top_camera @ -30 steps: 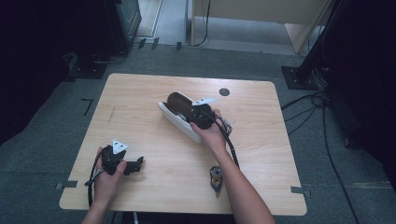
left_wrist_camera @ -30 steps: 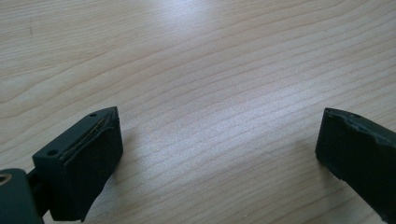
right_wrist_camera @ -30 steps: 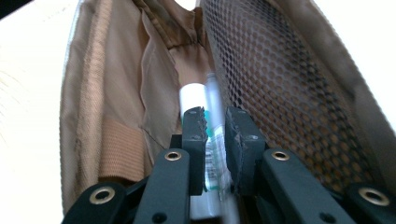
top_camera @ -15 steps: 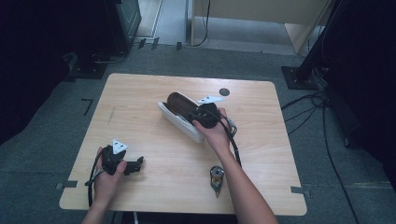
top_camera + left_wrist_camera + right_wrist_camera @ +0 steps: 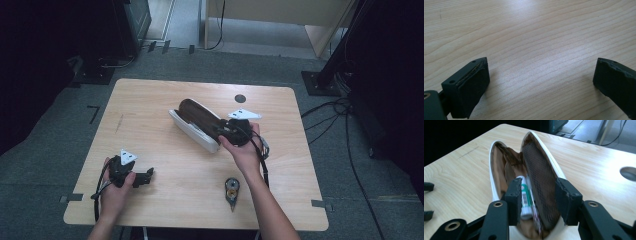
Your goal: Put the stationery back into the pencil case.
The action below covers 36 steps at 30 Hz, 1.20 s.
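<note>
A white pencil case with a brown lining lies open in the middle of the table. In the right gripper view the pencil case holds a white and green tube and a thin pen beside a dark mesh flap. My right gripper hovers at the case's near right end; its jaws have just been opening. There the right gripper straddles the tube and the flap's edge without pressing on either. My left gripper rests open at the front left, and between the left gripper's fingertips lies bare wood.
A small dark and silver object lies near the front edge, beside my right forearm. A round cable hole sits at the table's back right. Cables run across the floor to the right of the table.
My right gripper has drawn back to the right along the case, away from its middle, and its jaws have parted. The left gripper has stayed where it was.
</note>
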Each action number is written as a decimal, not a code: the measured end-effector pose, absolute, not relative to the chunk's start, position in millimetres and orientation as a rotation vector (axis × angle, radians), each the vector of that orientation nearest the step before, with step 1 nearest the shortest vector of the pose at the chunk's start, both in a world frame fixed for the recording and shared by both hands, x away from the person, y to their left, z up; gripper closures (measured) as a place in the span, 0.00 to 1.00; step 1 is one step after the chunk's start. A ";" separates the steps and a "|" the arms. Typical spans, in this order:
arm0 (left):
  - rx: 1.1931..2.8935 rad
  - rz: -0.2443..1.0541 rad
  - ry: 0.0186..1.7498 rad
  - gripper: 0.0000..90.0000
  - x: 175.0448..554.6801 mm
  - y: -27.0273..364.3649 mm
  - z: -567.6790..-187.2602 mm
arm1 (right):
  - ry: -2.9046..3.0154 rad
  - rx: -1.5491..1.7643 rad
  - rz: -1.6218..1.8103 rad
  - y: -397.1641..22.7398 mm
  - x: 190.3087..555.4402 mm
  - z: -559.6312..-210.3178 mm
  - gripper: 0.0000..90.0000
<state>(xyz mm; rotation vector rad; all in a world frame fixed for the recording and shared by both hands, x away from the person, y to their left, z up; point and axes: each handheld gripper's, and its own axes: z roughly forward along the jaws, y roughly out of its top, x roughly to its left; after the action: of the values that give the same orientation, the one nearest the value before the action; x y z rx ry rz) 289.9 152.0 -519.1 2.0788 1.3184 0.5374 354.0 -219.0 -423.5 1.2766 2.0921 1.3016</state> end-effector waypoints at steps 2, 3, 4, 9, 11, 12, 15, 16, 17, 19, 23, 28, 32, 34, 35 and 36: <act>2.074 0.537 1.321 0.01 289.9 151.7 -519.3 | 2.085 1.290 1.289 -224.5 345.0 -425.1 0.60; 2.076 0.536 1.320 0.01 289.9 151.9 -519.2 | 2.080 1.297 1.293 -227.3 340.6 -426.5 0.58; 2.075 0.536 1.320 0.01 289.8 151.8 -519.2 | 2.074 1.306 1.287 -229.9 336.1 -428.0 0.56; 2.075 0.536 1.321 0.01 289.8 151.8 -519.2 | 2.067 1.343 1.266 -239.7 313.0 -438.3 0.52; 2.075 0.536 1.321 0.01 289.8 151.8 -519.2 | 2.069 1.355 1.250 -242.5 303.3 -443.0 0.51; 2.075 0.536 1.321 0.01 289.8 151.8 -519.2 | 2.068 1.361 1.245 -243.8 298.5 -445.8 0.51; 2.075 0.536 1.321 0.01 289.8 151.8 -519.2 | 2.083 1.368 1.224 -246.5 284.6 -455.6 0.49; 2.076 0.536 1.321 0.01 289.8 151.8 -519.2 | 2.090 1.369 1.215 -247.3 280.9 -459.0 0.48; 2.075 0.536 1.320 0.01 289.8 151.8 -519.2 | 2.095 1.376 1.209 -247.8 277.5 -462.5 0.46; 2.075 0.536 1.321 0.01 289.8 151.8 -519.2 | 2.101 1.390 1.193 -248.9 271.3 -468.5 0.43; 2.075 0.536 1.320 0.01 289.8 151.8 -519.2 | 2.121 1.411 1.187 -251.1 259.7 -478.2 0.38; 2.073 0.537 1.321 0.01 289.7 151.8 -519.3 | 2.140 1.438 1.225 -253.3 246.0 -487.6 0.31; 2.073 0.538 1.324 0.01 289.4 151.7 -519.3 | 2.166 1.426 1.203 -250.3 232.9 -496.8 0.19; 2.073 0.538 1.323 0.01 289.5 151.7 -519.3 | 2.182 1.440 1.167 -249.3 226.9 -500.8 0.15; 2.073 0.538 1.323 0.01 289.5 151.7 -519.3 | 2.185 1.446 1.166 -250.4 223.8 -502.1 0.15; 2.074 0.537 1.323 0.01 289.5 151.8 -519.2 | 2.182 1.457 1.168 -252.2 221.0 -503.2 0.15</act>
<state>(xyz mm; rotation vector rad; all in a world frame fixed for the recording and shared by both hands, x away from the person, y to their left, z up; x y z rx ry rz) 289.5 151.8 -519.2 2.0735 1.3232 0.5369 221.0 -252.2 -503.2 1.4567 2.1820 1.1677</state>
